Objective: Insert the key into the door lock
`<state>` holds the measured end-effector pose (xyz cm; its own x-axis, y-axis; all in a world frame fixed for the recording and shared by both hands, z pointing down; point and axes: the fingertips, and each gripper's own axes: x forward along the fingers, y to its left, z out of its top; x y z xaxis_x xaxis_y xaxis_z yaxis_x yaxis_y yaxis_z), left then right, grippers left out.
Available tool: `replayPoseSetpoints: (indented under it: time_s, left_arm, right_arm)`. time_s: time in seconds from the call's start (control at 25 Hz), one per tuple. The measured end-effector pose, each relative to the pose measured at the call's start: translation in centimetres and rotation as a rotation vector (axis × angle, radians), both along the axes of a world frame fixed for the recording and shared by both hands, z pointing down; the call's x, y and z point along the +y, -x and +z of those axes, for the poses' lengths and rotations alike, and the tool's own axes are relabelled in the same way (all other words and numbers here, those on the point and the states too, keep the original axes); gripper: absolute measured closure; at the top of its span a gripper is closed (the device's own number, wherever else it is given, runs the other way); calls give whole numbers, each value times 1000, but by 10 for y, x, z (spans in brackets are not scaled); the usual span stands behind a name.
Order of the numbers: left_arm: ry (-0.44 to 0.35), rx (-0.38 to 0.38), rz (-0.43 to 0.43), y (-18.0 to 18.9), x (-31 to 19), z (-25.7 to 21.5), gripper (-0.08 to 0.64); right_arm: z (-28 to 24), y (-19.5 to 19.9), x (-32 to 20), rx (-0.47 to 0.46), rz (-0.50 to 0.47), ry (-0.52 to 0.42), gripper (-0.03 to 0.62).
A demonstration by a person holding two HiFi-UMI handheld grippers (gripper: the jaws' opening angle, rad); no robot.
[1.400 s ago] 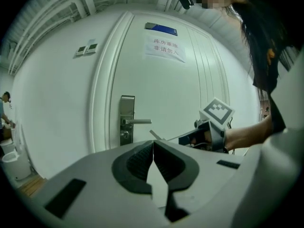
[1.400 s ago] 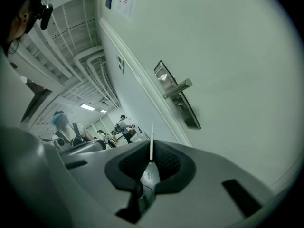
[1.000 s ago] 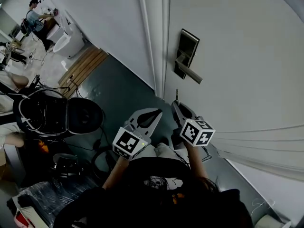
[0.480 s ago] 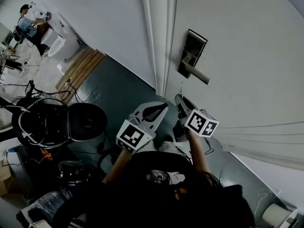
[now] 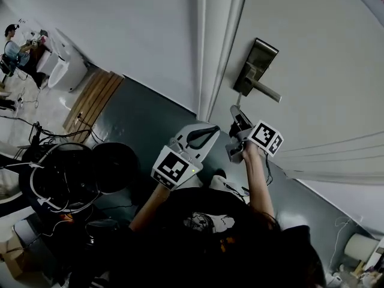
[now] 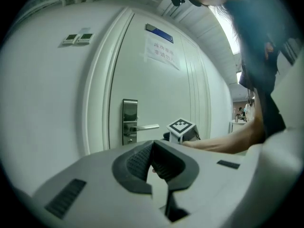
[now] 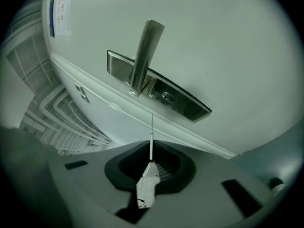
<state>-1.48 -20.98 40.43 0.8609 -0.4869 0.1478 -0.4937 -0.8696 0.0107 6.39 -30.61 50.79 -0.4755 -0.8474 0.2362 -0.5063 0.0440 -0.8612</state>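
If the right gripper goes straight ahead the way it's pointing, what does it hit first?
Probably the key held in the right gripper would touch the metal lock plate on the door, landing between the handle base and the keyhole, slightly off the keyhole. Depth is hard to judge.

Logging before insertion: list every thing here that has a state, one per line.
key: clamped, not yet inserted
right hand-held gripper: shut on key
left hand-held gripper: shut, empty
door: closed
door handle: level, unpressed
keyhole: empty
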Motion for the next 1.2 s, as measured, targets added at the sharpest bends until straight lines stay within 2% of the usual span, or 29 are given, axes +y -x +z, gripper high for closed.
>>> replayPoseSetpoints:
  time_s: [0.24, 0.4, 0.72, 1.2]
  left_arm:
    - [-10, 12, 55, 15, -7, -1, 552]
    - [-15, 29, 79, 20, -10, -3, 552]
    - [-2, 39, 106, 25, -11, 4, 552]
    - [16, 15, 106, 26, -17, 6, 552]
  right_arm:
    - [4, -9, -30, -193, 139, 23, 572]
    - [9, -16, -41, -291, 189, 36, 572]
    - [9, -22, -57, -365, 227, 31, 572]
    - [4, -27, -72, -432, 215, 28, 572]
